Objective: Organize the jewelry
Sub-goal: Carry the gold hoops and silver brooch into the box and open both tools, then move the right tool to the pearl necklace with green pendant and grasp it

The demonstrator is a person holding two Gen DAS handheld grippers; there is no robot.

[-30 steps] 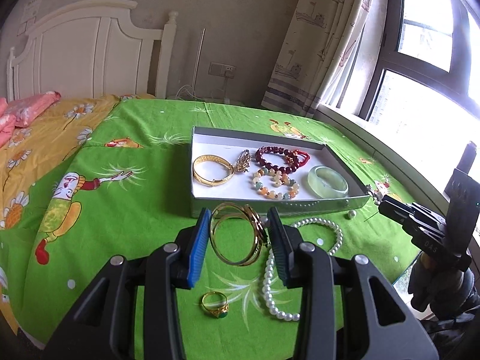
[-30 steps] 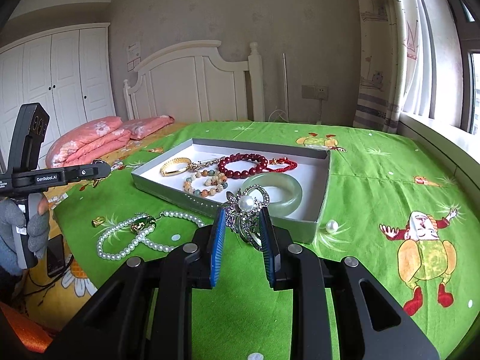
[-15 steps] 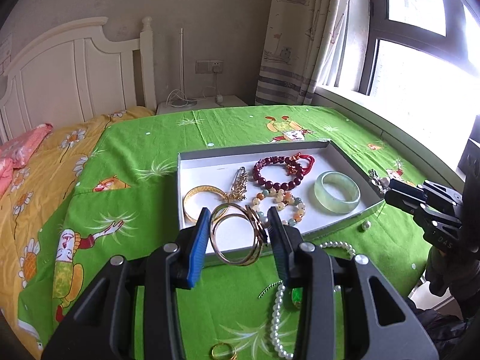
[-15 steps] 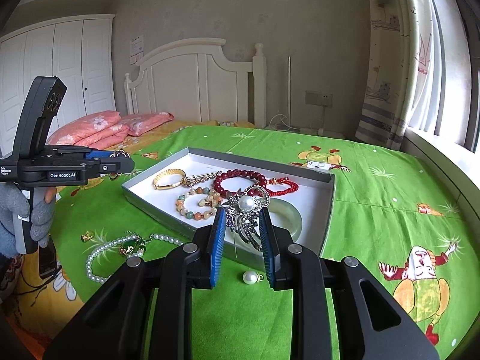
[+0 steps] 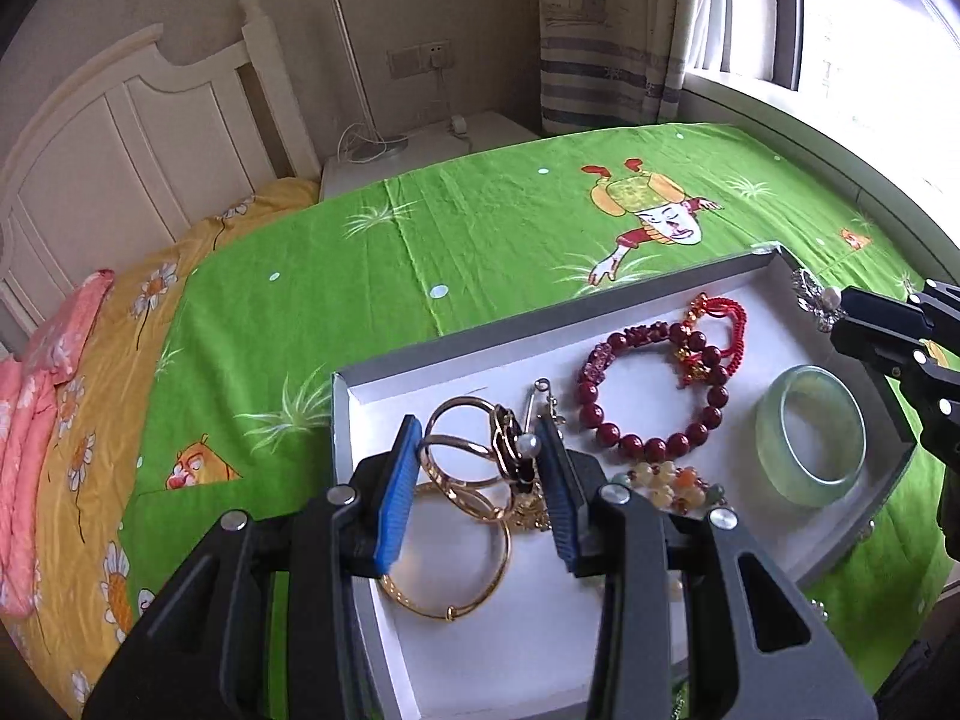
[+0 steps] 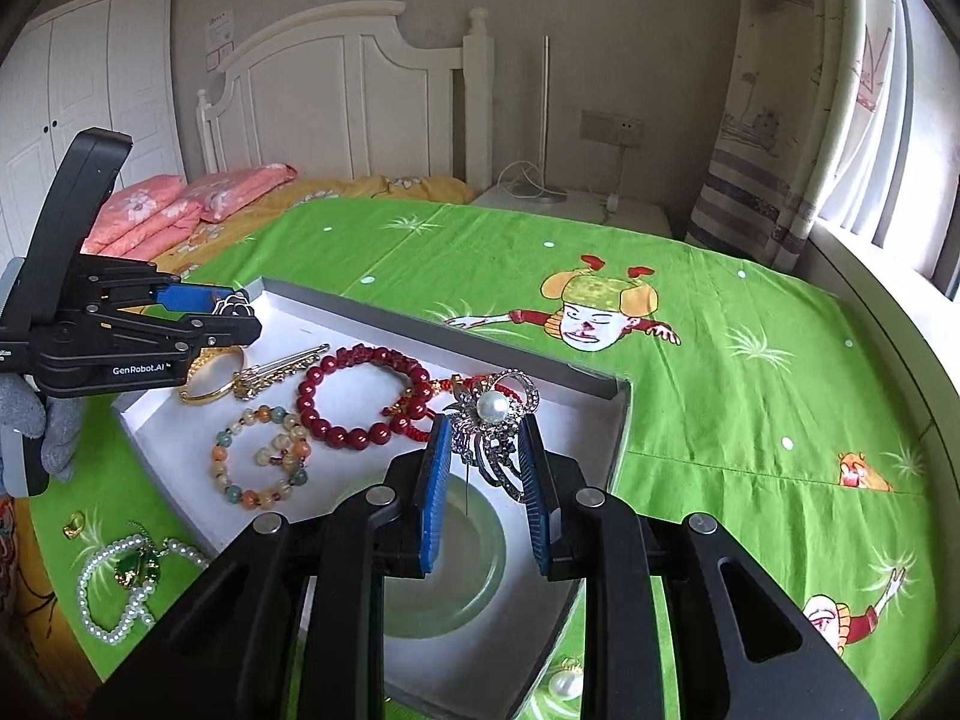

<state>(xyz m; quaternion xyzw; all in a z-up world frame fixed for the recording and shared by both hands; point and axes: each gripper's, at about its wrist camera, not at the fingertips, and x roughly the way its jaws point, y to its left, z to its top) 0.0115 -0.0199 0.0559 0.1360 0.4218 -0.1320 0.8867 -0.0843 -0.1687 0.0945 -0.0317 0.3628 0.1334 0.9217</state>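
Observation:
My left gripper (image 5: 477,480) is shut on a bunch of thin gold bangles (image 5: 459,450) and hangs over the left end of the grey tray (image 5: 341,420). My right gripper (image 6: 485,468) is shut on a silver pearl brooch (image 6: 493,414) above the tray's (image 6: 456,330) right end, over a jade bangle (image 6: 444,576). In the tray lie a gold bangle (image 5: 456,588), a red bead bracelet (image 5: 654,396), a red cord bracelet (image 5: 717,330), a mixed bead bracelet (image 6: 261,462) and a gold hairpin (image 6: 276,369). The left gripper (image 6: 231,315) also shows in the right wrist view.
A pearl necklace with a green pendant (image 6: 129,570) and a gold ring (image 6: 75,522) lie on the green bedspread (image 6: 720,420) left of the tray. A loose pearl earring (image 6: 567,684) sits by its near corner. Headboard, nightstand and curtain stand behind.
Both grippers moved forward from the bedspread to over the tray, each still holding its piece. The left one also rolled, so the tray now looks tilted in its view.

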